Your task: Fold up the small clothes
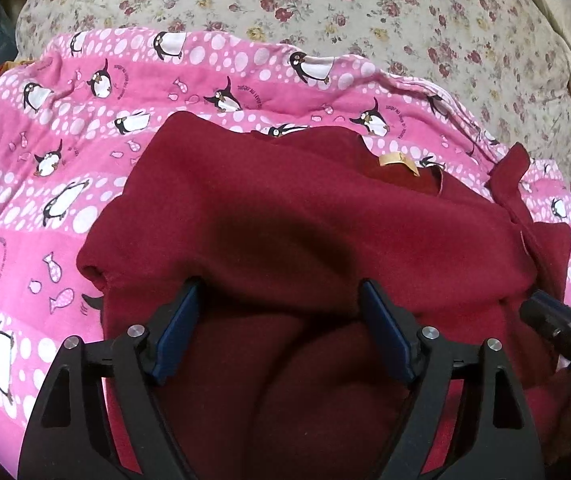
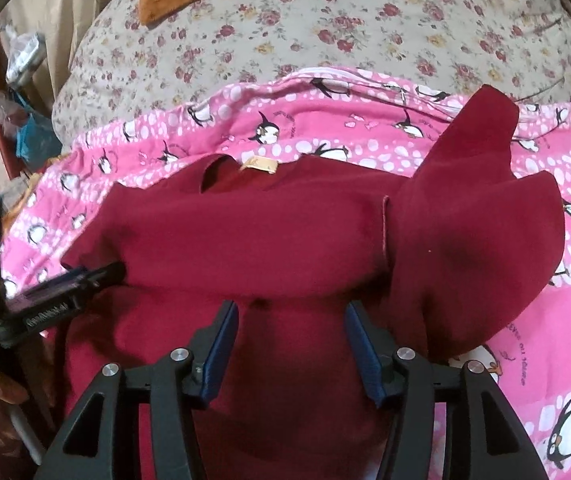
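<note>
Left wrist, fleecy maroon garment (image 1: pixel 285 208) (rumpled), quilted blanket (image 1: pixel 45 160)

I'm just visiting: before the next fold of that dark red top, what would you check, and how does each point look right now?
1. Left tongs open, gripping nothing: ok.
2. Right tongs open: ok.
3. Dark red fleece top lying wholly on the pink penguin-print blanket: ok.
4. Top flat and smooth: not ok; a ridge of cloth bunches across it just ahead of both tongs.
5. Sleeve laid flat: not ok; it sticks out at an angle, crumpled.
6. Beige neck label in sight, showing the collar end: ok.
</note>
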The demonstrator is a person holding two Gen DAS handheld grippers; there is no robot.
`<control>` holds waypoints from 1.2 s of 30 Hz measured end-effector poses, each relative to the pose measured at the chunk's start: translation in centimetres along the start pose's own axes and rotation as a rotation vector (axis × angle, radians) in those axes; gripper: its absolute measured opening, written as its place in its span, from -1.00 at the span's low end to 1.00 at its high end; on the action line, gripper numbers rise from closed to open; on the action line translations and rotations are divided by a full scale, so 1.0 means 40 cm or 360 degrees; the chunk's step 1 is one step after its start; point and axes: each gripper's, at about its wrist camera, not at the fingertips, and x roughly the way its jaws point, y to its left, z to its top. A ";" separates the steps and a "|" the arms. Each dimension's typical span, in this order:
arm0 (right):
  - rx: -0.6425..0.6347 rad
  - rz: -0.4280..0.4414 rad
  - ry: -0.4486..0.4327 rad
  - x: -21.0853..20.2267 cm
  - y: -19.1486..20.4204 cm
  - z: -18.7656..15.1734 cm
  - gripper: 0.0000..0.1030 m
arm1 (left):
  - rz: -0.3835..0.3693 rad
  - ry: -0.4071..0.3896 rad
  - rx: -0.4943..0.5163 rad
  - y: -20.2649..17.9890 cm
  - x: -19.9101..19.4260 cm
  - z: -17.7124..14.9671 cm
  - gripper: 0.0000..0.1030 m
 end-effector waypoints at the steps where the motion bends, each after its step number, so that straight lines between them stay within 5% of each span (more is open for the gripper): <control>1: 0.0027 0.0024 -0.0014 -0.008 -0.003 0.003 0.03 | -0.0004 -0.0007 -0.0001 0.000 0.000 -0.002 0.59; 22: 0.0080 -0.0012 -0.0157 -0.056 -0.041 0.017 0.05 | -0.0047 -0.0151 0.0069 -0.049 -0.098 0.000 0.60; 36: 0.0093 -0.0019 -0.0130 -0.045 -0.050 0.016 0.07 | -0.0098 -0.0110 0.0089 -0.077 -0.093 -0.013 0.60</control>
